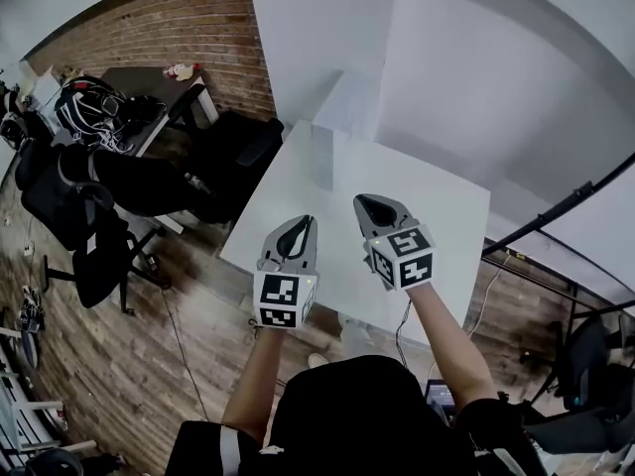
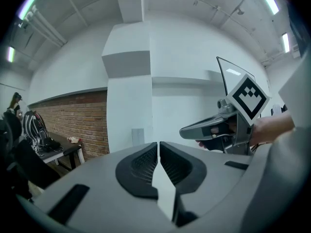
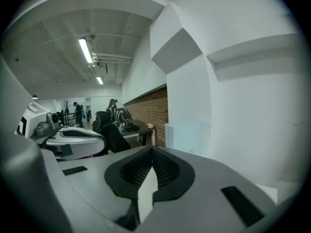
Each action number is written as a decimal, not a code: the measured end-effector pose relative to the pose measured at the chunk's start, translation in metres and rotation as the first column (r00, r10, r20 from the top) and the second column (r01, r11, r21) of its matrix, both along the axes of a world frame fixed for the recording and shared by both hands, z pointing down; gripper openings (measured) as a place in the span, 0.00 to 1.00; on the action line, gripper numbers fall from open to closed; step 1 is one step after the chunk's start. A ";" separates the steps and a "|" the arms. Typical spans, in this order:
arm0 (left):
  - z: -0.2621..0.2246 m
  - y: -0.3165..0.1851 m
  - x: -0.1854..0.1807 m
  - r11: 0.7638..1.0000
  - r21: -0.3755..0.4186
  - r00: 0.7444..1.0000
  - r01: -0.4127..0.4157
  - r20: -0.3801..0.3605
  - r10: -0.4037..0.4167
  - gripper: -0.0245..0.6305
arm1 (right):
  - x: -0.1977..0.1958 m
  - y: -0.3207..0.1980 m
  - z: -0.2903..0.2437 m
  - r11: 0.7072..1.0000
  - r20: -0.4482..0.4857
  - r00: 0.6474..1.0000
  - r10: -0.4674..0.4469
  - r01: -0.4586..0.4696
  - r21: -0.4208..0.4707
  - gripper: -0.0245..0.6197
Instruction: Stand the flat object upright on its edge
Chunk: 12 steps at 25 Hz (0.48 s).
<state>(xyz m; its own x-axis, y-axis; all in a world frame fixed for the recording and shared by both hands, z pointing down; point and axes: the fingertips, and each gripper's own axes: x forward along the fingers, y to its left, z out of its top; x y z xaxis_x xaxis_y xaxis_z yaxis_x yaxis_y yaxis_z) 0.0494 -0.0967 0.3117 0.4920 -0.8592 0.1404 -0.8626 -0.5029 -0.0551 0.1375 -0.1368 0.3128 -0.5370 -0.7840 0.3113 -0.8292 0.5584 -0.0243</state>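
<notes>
A white flat panel (image 1: 323, 157) stands upright at the far edge of the white table (image 1: 437, 226), close to the pillar. It also shows as a pale slab (image 3: 183, 136) in the right gripper view and as a small grey rectangle (image 2: 138, 136) in the left gripper view. My left gripper (image 1: 301, 224) hovers over the table's near left part, jaws shut with nothing between them (image 2: 158, 143). My right gripper (image 1: 369, 202) is beside it, a little farther forward, also shut and empty (image 3: 151, 149). Both are well short of the panel.
A white pillar (image 1: 347, 97) rises behind the table's far edge, and a brick wall (image 1: 189, 28) runs off to the left. Black office chairs (image 1: 89, 206) and a dark desk with clutter (image 1: 149, 82) fill the floor at left. A black rail (image 1: 566, 206) slants at right.
</notes>
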 end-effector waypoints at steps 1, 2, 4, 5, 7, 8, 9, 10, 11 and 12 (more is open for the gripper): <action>-0.002 0.005 0.001 1.000 0.000 1.000 -0.005 -0.004 0.005 0.08 | 0.000 0.005 -0.002 1.000 0.005 1.000 -0.002 0.002 0.005 0.10; -0.005 0.010 0.002 1.000 0.002 1.000 -0.008 -0.009 0.008 0.07 | -0.001 0.010 -0.005 1.000 0.011 1.000 -0.005 0.005 0.010 0.10; -0.011 0.018 0.002 1.000 0.010 1.000 -0.014 -0.019 0.014 0.07 | -0.003 0.018 -0.011 1.000 0.020 1.000 -0.008 0.008 0.020 0.10; -0.014 0.022 0.002 1.000 0.015 1.000 -0.018 -0.025 0.019 0.06 | -0.004 0.022 -0.014 1.000 0.021 1.000 -0.010 0.009 0.025 0.10; -0.021 0.031 0.002 0.999 0.027 0.999 -0.028 -0.034 0.029 0.06 | -0.007 0.030 -0.019 0.999 0.023 1.000 -0.012 0.011 0.037 0.10; -0.024 0.035 0.002 0.999 0.033 0.999 -0.033 -0.034 0.034 0.06 | -0.009 0.034 -0.023 0.999 0.026 1.000 -0.012 0.011 0.043 0.10; -0.027 0.038 0.000 0.999 0.038 0.999 -0.038 -0.033 0.039 0.06 | -0.011 0.037 -0.026 0.999 0.031 0.999 -0.012 0.011 0.049 0.10; -0.030 0.041 -0.001 0.998 0.042 0.999 -0.043 -0.031 0.044 0.06 | -0.013 0.040 -0.030 0.999 0.037 0.999 -0.011 0.009 0.054 0.10; -0.032 0.044 -0.002 0.998 0.045 0.998 -0.047 -0.029 0.048 0.06 | -0.015 0.043 -0.033 0.998 0.044 0.999 -0.011 0.009 0.056 0.10; -0.034 0.046 -0.003 0.998 0.048 0.998 -0.050 -0.029 0.051 0.06 | -0.016 0.046 -0.035 0.998 0.053 0.999 -0.012 0.009 0.058 0.10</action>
